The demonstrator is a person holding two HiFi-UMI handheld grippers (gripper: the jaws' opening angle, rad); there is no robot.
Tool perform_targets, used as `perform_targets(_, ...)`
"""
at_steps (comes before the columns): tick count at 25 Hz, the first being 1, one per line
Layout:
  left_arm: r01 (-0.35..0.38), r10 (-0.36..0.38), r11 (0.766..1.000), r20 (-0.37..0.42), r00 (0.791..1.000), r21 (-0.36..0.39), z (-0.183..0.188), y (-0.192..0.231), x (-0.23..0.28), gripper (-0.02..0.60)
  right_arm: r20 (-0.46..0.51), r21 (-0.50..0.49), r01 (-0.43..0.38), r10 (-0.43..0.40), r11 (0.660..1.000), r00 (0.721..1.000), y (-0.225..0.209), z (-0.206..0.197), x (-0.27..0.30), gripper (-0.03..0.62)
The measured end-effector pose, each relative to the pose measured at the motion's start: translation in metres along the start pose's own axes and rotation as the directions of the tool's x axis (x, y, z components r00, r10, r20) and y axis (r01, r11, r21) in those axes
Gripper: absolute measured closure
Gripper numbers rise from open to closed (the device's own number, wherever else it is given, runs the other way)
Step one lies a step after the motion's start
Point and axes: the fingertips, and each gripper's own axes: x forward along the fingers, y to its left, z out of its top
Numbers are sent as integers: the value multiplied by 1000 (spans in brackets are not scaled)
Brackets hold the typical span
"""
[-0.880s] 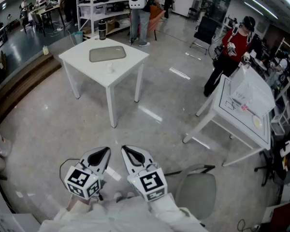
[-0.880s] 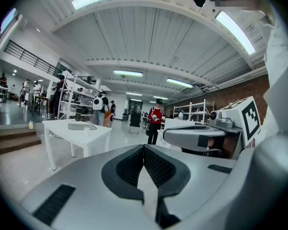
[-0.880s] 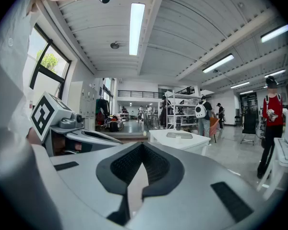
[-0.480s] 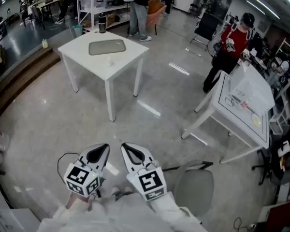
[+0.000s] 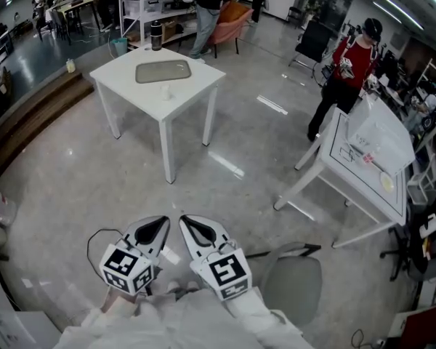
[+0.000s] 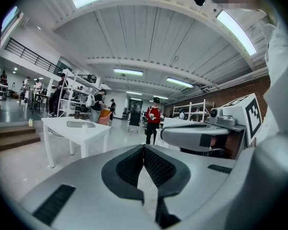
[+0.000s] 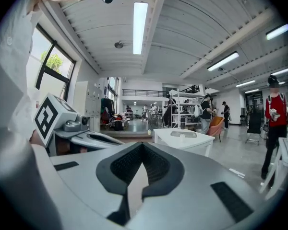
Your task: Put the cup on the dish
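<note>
Left claw (image 5: 157, 227) and right claw (image 5: 187, 224) closed, empty, tucked in: the table (image 5: 131, 89) with what I take for cup (image 5: 166, 91) and dish (image 5: 162, 72) stands well off.

A person in a red top (image 5: 346, 67) stands beside a white table (image 5: 352, 177) (papers on top); a grey chair (image 5: 294, 288) sits on the glossy floor (image 5: 73, 173), a dark bottle (image 5: 155, 35) on the far worktop (image 5: 192, 86).

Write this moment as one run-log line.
left gripper shut, empty | right gripper shut, empty | small white cup beside grey rectangular dish on white table | table not reached
</note>
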Motion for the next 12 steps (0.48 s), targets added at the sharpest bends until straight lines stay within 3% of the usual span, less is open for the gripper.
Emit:
perform_targets(3, 3, -2, 1000, -8, 1000, 20, 0, -2, 6, 574, 26, 49, 8, -9, 999, 1000, -11, 3, -1, 582)
perform_targets(12, -26, 26, 999, 6, 1000, -45, -7, -10, 25, 572, 21, 72, 6, -8, 997, 1000, -42, -10, -10, 582)
